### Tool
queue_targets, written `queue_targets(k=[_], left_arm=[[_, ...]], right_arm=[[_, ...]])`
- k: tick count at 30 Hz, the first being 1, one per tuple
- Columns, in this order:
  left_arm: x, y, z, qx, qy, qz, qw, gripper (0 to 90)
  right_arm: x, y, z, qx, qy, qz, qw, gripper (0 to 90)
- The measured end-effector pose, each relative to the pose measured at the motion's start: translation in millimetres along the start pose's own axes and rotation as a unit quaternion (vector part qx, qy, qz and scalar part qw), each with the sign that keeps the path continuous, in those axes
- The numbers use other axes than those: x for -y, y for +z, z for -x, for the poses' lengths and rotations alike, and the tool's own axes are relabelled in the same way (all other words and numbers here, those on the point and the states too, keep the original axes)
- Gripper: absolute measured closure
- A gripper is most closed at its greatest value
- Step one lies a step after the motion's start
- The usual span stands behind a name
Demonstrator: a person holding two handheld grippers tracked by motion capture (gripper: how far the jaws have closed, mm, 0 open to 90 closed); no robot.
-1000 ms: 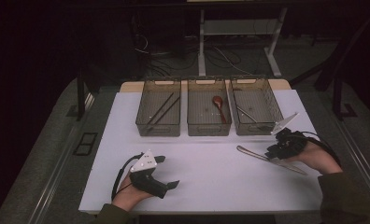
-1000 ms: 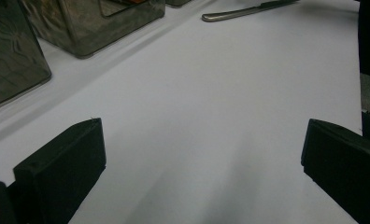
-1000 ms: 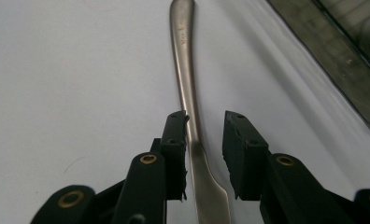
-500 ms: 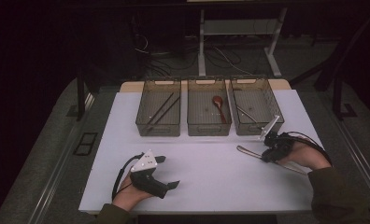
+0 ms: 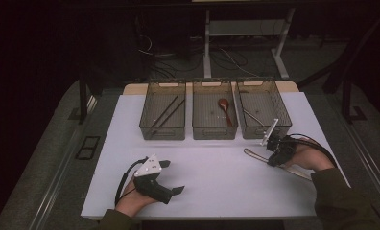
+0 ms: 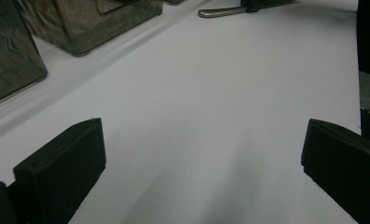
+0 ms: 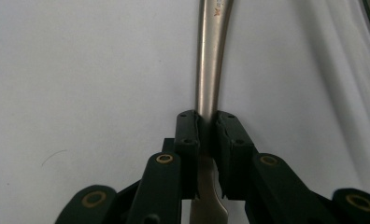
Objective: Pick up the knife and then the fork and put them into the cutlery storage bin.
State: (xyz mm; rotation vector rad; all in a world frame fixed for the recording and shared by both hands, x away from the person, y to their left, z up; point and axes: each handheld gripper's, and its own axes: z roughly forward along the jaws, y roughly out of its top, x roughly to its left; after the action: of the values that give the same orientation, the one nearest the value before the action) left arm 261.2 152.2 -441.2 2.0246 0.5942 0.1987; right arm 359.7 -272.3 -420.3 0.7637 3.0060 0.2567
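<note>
Three bins [image 5: 264, 109] sat just beyond my right gripper [image 7: 206, 128], which was clamped on a metal utensil handle [image 7: 210, 60] low over the table; binning remained. Left gripper [image 5: 171, 177] idle, jaws wide, empty.

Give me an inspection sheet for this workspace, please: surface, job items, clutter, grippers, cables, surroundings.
Surface: white table top, bare between the hands.
Job's things: metal utensil lying on the surface, clamped at its handle; which kind, cannot tell.
Clutter: three mesh bins in a row; left bin holds dark sticks, middle bin a brown spoon, right bin a metal piece.
Grippers: right gripper shut on the utensil; left gripper open, resting low, holding nothing.
Cables: a black cable loops from the left gripper.
Surroundings: dark floor, loose wires behind the table.
</note>
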Motion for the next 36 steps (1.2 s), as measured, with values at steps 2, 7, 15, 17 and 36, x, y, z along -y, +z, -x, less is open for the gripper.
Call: queue_targets(k=[2,7,15,17,36], left_arm=[[0.0,-0.1,-0.2,0.000,-0.001,0.000,1.0000,0.0],[0.0,0.0,0.0,0.000,0.000,0.000,1.0000,0.0],[0.0,-0.5,-0.6,-0.001,0.000,0.000,1.0000,0.0],[0.0,-0.8,-0.6,-0.002,0.001,0.000,1.0000,0.0],[0.0,-0.7,-1.2,-0.003,-0.004,0.004,1.0000,0.0]], right_arm=[[3.4,-1.0,0.6,-0.003,0.001,0.013,0.9999,78.8],[11.7,-11.3,-1.2,-0.013,0.008,0.063,0.9979,78.9],[24.5,-40.7,-1.9,-0.011,0.048,0.151,0.9873,78.8],[26.6,-48.0,-1.0,-0.012,0.058,0.175,0.9828,78.8],[-0.5,-106.2,45.9,0.066,0.140,0.304,0.9400,78.8]])
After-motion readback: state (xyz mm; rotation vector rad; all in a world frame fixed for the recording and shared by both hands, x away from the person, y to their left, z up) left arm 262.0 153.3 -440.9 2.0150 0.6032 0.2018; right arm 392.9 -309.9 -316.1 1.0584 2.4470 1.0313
